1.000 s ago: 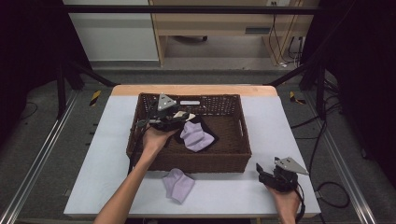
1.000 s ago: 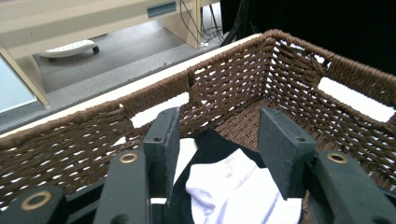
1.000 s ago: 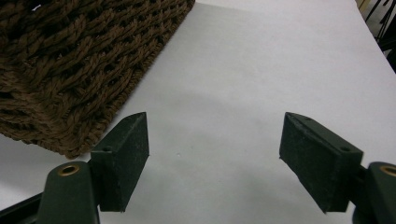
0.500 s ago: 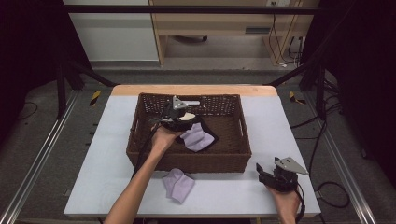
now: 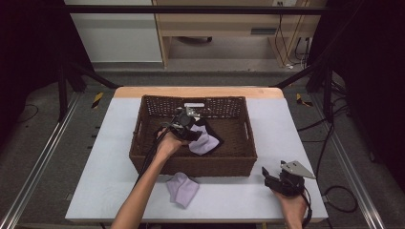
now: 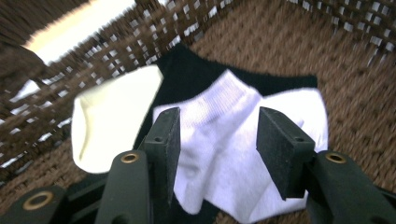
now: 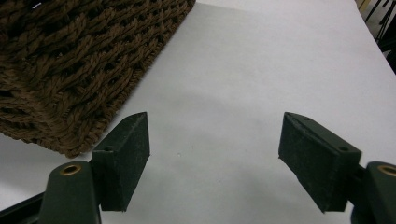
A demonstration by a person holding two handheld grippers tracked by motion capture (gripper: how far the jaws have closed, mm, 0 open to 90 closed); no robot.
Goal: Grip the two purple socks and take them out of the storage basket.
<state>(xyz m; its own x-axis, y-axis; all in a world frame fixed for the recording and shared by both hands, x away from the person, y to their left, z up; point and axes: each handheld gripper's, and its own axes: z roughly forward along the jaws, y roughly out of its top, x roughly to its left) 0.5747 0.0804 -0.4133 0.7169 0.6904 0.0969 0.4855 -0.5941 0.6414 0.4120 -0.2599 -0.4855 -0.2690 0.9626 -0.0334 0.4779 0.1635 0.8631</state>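
A brown wicker basket (image 5: 239, 162) stands mid-table. Inside it a pale lilac sock (image 5: 205, 142) lies on a black sock (image 5: 216, 139). My left gripper (image 5: 191, 131) hangs low inside the basket over these socks. In the left gripper view, its jaws (image 6: 217, 126) stand open just above the lilac sock (image 6: 224, 158), with the pads clear of the cloth. The black sock (image 6: 187, 79) shows beyond, and a cream sock (image 6: 112, 116) lies at the left. My right gripper (image 5: 268, 175) rests near the table's front right, open (image 7: 215, 140) over bare tabletop.
A second lilac sock (image 5: 182, 188) lies on the white table (image 5: 114, 181) in front of the basket. The basket's corner (image 7: 84, 70) sits close to the right gripper's left jaw. A white tag (image 5: 194, 105) is on the basket's far wall.
My left hand has moved right and sunk lower into the basket, closer to the lilac sock. The right gripper has stayed put.
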